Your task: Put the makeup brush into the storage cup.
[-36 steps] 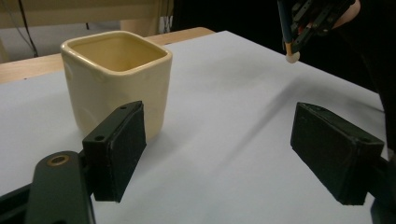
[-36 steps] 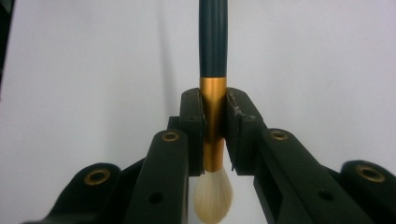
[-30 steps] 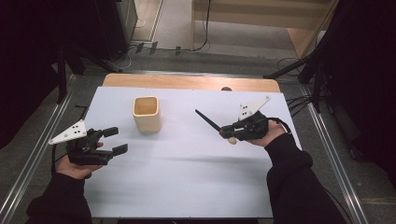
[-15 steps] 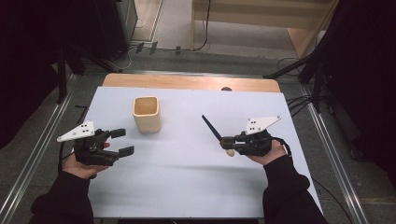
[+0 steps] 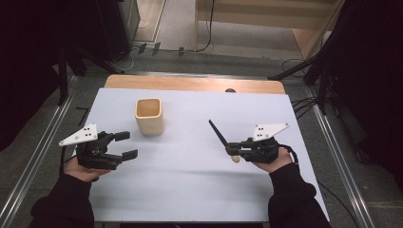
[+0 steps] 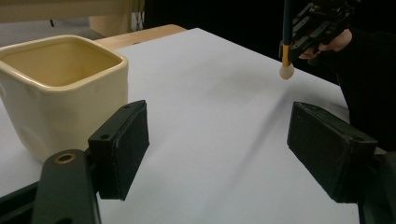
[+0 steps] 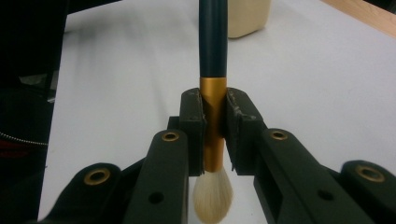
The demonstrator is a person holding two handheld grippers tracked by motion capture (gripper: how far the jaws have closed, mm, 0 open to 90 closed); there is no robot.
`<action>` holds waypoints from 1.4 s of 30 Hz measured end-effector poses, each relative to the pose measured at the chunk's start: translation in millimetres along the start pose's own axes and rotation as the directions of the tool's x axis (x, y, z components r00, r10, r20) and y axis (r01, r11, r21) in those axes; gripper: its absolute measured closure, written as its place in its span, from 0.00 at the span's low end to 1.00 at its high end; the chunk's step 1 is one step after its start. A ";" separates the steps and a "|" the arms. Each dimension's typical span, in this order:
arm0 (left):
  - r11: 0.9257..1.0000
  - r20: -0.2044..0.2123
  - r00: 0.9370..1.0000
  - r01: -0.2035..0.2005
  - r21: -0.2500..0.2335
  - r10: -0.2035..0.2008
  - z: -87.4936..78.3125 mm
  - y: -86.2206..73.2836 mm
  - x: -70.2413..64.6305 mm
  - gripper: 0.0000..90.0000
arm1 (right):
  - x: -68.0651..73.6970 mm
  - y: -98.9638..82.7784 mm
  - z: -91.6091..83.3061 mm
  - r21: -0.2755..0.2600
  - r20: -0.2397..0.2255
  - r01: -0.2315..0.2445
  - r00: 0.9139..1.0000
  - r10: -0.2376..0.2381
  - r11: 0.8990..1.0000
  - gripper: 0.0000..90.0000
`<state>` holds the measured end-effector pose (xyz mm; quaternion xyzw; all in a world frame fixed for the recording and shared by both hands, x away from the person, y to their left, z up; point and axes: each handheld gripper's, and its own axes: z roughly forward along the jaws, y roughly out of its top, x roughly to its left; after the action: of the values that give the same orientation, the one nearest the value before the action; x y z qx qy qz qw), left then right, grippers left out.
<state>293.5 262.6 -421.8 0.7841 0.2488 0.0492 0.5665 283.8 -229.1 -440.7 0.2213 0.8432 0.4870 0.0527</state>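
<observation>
A cream square cup (image 5: 149,116) stands upright at the back left of the white table sheet (image 5: 190,190). My right gripper (image 5: 231,150) is shut on the gold ferrule of a dark-handled brush (image 5: 217,134), whose handle points up and away toward the cup and whose pale bristles hang just above the sheet. The right gripper view shows my right gripper (image 7: 215,126) clamping the brush (image 7: 213,37). My left gripper (image 5: 126,144) sits left of the cup, open. Its jaws have just been closing slightly with nothing between them. My left gripper (image 6: 217,149) faces the cup (image 6: 60,88) and the far brush (image 6: 286,28).
A wooden table edge (image 5: 190,84) runs along the back beyond the sheet, with a small dark spot (image 5: 230,90) on it. Metal rails (image 5: 33,156) flank the table on both sides. Cables lie on the floor at the back right.
My right hand has come nearer and lower with the brush, and its top plate has levelled out. My left hand has stayed about where it was.
</observation>
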 end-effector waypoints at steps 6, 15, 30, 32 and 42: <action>1.000 0.008 1.000 -0.001 0.010 0.001 3.2 2.5 -1.5 0.23 | 0.3 1.0 1.0 -0.018 0.001 -0.002 1.000 0.002 1.000 0.88; 0.999 -0.019 0.999 0.027 0.043 -0.026 11.1 3.8 2.4 0.29 | 2.6 4.2 5.1 -0.029 -0.001 -0.001 1.000 0.001 1.000 0.88; 0.998 0.043 0.999 -0.013 0.061 0.011 26.5 11.0 -6.4 0.24 | 6.1 8.4 16.0 -0.035 -0.002 0.002 1.000 -0.002 0.999 0.88; 0.998 0.055 0.998 -0.019 0.064 0.015 29.1 11.3 -8.4 0.24 | 7.3 10.0 19.7 -0.038 -0.007 0.002 1.000 -0.003 0.999 0.88; 0.997 0.101 0.994 -0.049 0.067 0.042 42.5 17.2 -16.8 0.23 | 13.0 17.8 37.5 -0.035 -0.045 0.016 0.999 -0.018 0.999 0.88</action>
<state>299.8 214.4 -417.7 0.8102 0.2039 0.0140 0.5493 289.3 -186.1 -443.5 0.2022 0.8376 0.5058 0.0415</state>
